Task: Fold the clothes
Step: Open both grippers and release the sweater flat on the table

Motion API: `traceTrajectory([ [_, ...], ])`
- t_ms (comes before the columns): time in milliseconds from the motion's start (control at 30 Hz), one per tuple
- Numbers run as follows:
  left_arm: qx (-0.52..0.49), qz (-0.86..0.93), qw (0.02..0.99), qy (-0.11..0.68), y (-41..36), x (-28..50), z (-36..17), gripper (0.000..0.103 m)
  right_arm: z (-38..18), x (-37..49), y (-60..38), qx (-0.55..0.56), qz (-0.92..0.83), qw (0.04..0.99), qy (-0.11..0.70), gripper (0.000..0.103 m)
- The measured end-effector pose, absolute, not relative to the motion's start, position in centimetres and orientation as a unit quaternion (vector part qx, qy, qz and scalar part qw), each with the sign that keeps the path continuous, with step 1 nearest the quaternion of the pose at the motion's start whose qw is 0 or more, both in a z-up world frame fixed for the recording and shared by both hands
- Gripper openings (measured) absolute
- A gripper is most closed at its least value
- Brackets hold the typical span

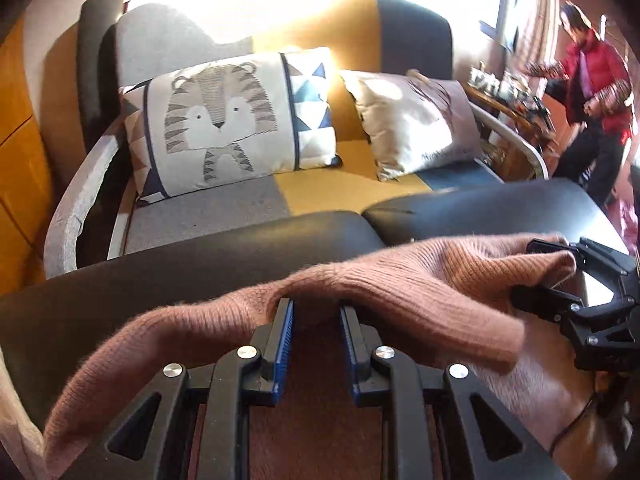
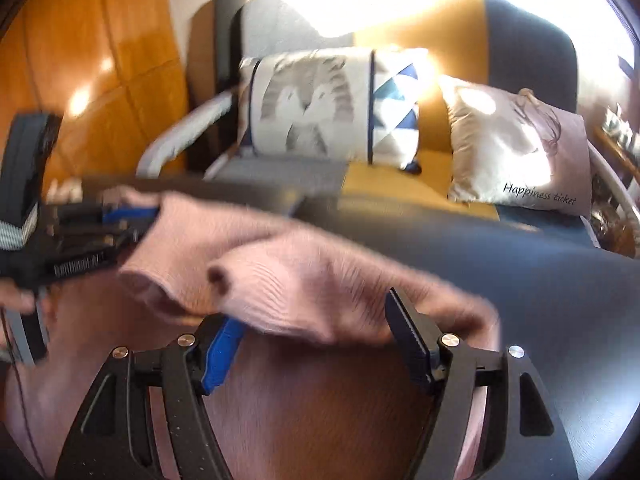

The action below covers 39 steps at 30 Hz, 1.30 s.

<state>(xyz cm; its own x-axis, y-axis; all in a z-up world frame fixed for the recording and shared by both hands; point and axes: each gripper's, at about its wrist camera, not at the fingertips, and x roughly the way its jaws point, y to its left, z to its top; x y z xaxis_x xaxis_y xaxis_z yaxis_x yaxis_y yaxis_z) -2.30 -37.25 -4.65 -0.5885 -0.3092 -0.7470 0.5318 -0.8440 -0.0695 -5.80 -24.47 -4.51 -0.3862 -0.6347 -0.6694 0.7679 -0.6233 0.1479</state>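
A pink-brown ribbed knit sweater [image 1: 420,284] lies on a dark table [image 1: 160,276]. My left gripper [image 1: 316,312] is open, its blue-padded fingers apart under a raised fold of the sweater that drapes over the tips. My right gripper [image 2: 316,312] is open wide, with the sweater [image 2: 304,280] lying across its fingertips. In the left wrist view the right gripper [image 1: 568,276] sits at the right edge of the sweater. In the right wrist view the left gripper [image 2: 100,236] is at the sweater's left edge. That view is blurred.
Beyond the table stands a grey, yellow and blue sofa [image 1: 328,188] with a tiger cushion [image 1: 228,120] and a beige cushion [image 1: 416,120]. A person in a red jacket [image 1: 596,88] stands at the far right beside a cluttered side table [image 1: 508,100]. Orange wood panels [image 2: 100,60] are on the left.
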Motion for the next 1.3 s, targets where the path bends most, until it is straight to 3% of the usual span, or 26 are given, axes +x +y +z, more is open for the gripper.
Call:
traceTrajectory([
  [133, 0.373, -0.874, 0.269, 0.158, -39.3, -2.0, -4.4, 0.022, -4.3, -7.6, -24.5, 0.361, -0.845, 0.391, 0.051, 0.073],
  [367, 0.393, -0.871, 0.262, 0.136, -38.3, -1.3, -5.5, 0.022, -2.4, -4.0, -22.8, 0.271, -0.894, 0.344, 0.093, 0.073],
  [500, 0.401, -0.87, 0.256, 0.127, -37.5, -0.9, -6.1, 0.022, -2.1, 0.1, -22.7, 0.243, -0.879, 0.389, 0.13, 0.073],
  [667, 0.406, -0.866, 0.259, 0.132, -37.4, -0.4, -6.6, 0.022, -4.4, 2.0, -25.5, 0.297, -0.813, 0.477, 0.154, 0.073],
  [833, 0.41, -0.864, 0.263, 0.13, -37.8, 0.1, -7.0, 0.022, -7.0, -3.8, -27.9, 0.396, -0.787, 0.458, 0.119, 0.073],
  [1033, 0.407, -0.861, 0.276, 0.133, -38.9, 0.6, -7.2, 0.025, -5.1, -11.2, -26.7, 0.362, -0.87, 0.316, 0.111, 0.073],
  [1133, 0.404, -0.86, 0.282, 0.135, -39.4, 0.9, -7.2, 0.026, -4.2, -10.6, -25.3, 0.354, -0.869, 0.334, 0.09, 0.073],
  [1300, 0.412, -0.855, 0.288, 0.128, -38.9, 1.4, -7.1, 0.026, -3.2, -5.4, -23.4, 0.332, -0.849, 0.391, 0.124, 0.073],
])
